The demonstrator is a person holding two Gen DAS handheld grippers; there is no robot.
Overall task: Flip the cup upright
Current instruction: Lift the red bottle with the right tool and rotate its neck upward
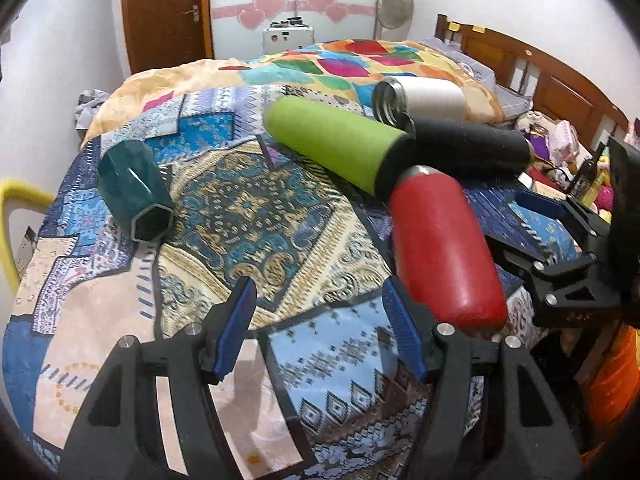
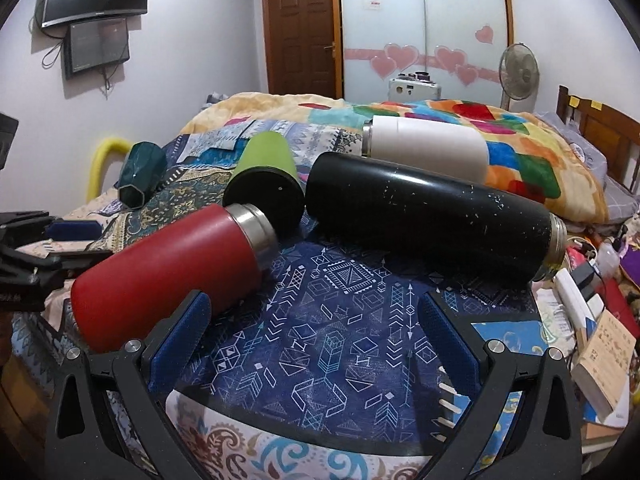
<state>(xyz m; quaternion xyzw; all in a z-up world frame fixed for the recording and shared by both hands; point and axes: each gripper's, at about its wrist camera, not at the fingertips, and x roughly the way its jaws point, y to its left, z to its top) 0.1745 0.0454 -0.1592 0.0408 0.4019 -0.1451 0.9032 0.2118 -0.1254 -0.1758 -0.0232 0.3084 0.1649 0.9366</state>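
The left gripper (image 1: 320, 328) and right gripper (image 2: 316, 344) are both held spread, with nothing between the jaws. The red cup (image 1: 444, 248) lies on its side at about two o'clock from the left gripper, matte red with a steel neck (image 2: 256, 228). On the soft patterned cloth (image 1: 248, 216) it could roll if nudged, or strike the green cup (image 1: 332, 144) and black cup (image 2: 432, 216) beyond.

Even, fairly bright indoor light fills both views, with only soft shadows under the flasks. Fisheye bending curves the walls, and dark vignetting rounds every frame corner. The red flask (image 1: 444, 240) looks slightly motion-smeared in the left wrist view.
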